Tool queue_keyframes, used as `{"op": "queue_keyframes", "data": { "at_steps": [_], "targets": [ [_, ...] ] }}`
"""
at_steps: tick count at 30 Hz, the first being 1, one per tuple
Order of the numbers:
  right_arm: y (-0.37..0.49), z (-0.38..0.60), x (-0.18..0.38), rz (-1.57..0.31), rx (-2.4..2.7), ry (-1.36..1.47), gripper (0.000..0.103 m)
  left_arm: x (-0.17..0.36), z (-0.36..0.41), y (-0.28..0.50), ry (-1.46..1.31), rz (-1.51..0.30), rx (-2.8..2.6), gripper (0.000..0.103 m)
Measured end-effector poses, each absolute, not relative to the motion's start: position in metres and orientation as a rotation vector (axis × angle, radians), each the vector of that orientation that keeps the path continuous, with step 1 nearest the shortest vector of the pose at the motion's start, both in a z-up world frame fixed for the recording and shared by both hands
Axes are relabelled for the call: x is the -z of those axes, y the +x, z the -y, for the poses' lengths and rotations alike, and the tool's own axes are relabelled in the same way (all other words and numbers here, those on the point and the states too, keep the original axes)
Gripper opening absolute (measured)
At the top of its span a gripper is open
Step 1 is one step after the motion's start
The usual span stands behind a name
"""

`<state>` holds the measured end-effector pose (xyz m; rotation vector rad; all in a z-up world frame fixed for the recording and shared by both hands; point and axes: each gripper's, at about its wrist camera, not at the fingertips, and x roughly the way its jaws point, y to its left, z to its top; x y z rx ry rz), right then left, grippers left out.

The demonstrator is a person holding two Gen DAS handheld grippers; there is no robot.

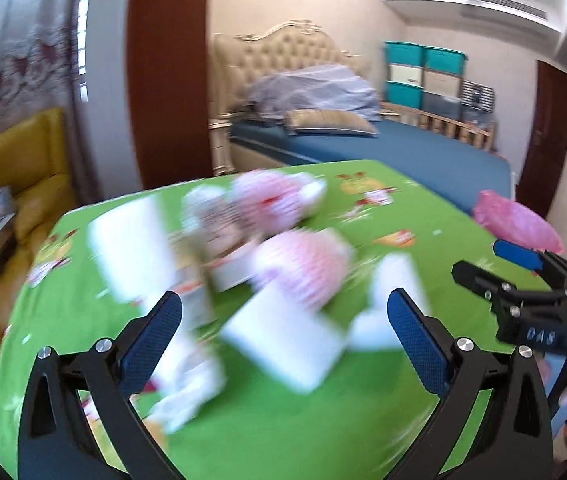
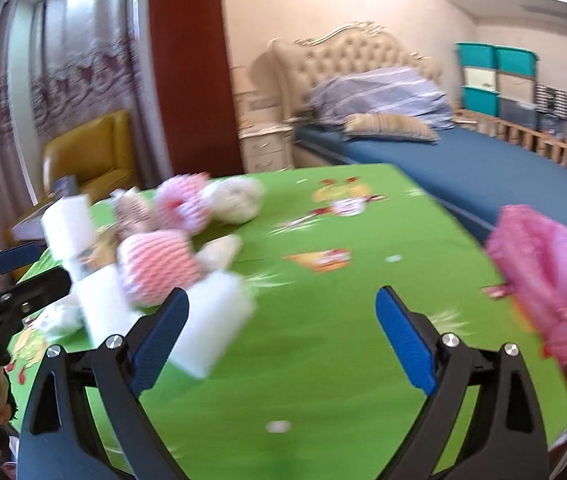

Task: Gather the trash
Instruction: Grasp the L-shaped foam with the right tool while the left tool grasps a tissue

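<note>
A pile of trash lies on the green patterned tablecloth (image 1: 283, 436): white boxes (image 1: 283, 344), pink-and-white foam nets (image 1: 303, 268) and crumpled white paper (image 1: 187, 384), all blurred. My left gripper (image 1: 283, 344) is open and empty, with a white box between its fingers' line of sight. My right gripper (image 2: 283, 340) is open and empty above the cloth; the pile (image 2: 155, 264) lies to its left and a white box (image 2: 211, 328) sits by its left finger. A pink plastic bag (image 2: 551, 280) hangs at the table's right edge; it also shows in the left wrist view (image 1: 519, 224). The right gripper (image 1: 499, 264) appears open in the left view.
A bed with blue sheet (image 2: 463, 168) stands behind the table. A yellow armchair (image 1: 19, 168) with books stands at the left. Teal storage boxes (image 2: 495, 76) are stacked at the far wall. A nightstand (image 2: 263, 148) is beside the bed.
</note>
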<state>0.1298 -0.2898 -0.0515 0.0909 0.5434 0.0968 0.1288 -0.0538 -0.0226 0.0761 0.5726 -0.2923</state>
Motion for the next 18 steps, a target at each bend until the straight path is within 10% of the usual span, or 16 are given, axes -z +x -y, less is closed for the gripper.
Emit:
{"op": "queue_keyframes", "data": {
  "at_steps": [18],
  "targets": [
    [0.134, 0.235, 0.089, -0.692, -0.126, -0.059, 0.092, 0.080, -0.009, 0.162, 0.007, -0.767, 0.128, 0.096]
  ]
}}
